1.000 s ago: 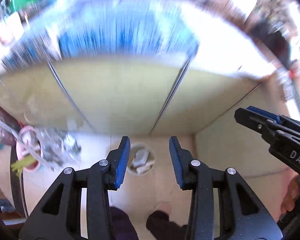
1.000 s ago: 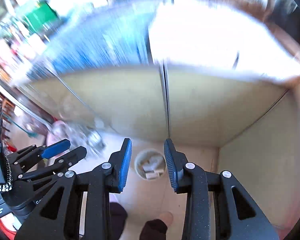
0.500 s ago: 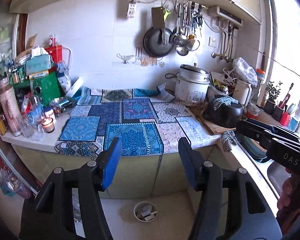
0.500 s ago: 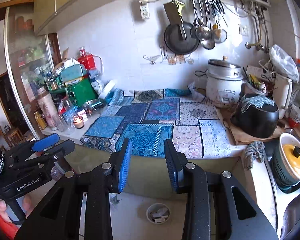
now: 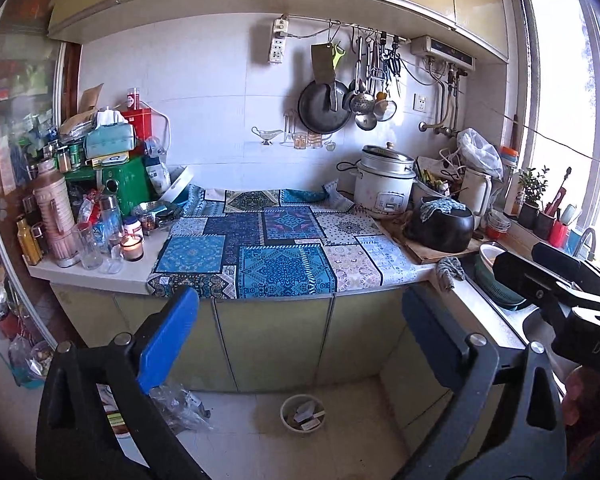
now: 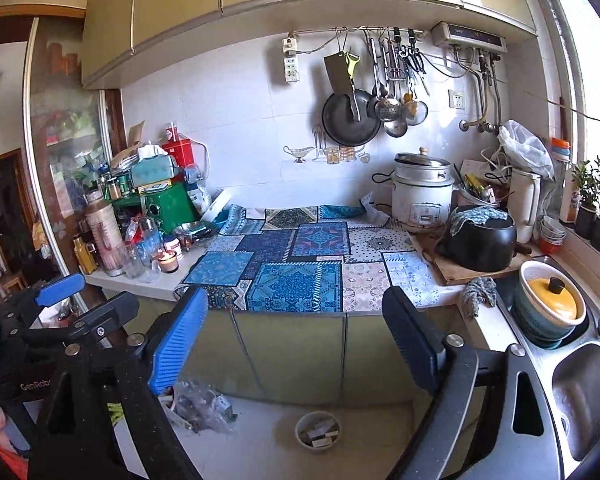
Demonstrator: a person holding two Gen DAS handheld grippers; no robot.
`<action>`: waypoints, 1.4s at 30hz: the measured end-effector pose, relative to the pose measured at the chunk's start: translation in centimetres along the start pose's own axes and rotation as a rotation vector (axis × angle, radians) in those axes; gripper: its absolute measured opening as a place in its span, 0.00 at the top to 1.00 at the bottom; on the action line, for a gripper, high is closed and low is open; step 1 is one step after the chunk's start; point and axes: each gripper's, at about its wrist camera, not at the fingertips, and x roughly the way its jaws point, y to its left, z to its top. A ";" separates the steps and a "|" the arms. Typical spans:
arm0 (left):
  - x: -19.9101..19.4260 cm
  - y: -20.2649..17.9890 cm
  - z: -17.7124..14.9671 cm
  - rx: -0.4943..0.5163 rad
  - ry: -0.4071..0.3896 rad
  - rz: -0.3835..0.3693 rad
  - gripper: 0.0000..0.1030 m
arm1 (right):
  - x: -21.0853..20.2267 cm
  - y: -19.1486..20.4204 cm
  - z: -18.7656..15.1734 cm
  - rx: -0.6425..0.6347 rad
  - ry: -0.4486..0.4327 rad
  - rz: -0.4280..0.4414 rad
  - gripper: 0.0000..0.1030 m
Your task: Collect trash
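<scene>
Left wrist view. Our left gripper: jaws spread wide, nothing between them. One small bin on the floor, low and just right of centre between the blue pads, in front of the cabinet doors; paper scraps inside, count unclear. One crumpled clear wrapper pile on the floor, left of the bin, beside the left finger. One patchwork cloth on the counter above, bare of loose trash as far as we see. Our right gripper shows at the right edge; we cannot tell its gap here.

Right wrist view. Right gripper: wide open, empty. One bin below centre; one wrapper pile left of it, near the left pad. We judge the pile nearer our left gripper, seen at far left.
</scene>
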 end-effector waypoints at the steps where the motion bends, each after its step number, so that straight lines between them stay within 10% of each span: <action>1: -0.2 0.0 -0.3 -0.005 0.001 -0.004 0.01 | -0.4 0.1 -0.2 -0.001 -0.005 -0.009 0.02; 42: -2.2 -0.6 -1.2 0.007 0.003 -0.014 0.01 | -2.4 1.6 -0.4 -0.005 0.030 -0.036 0.00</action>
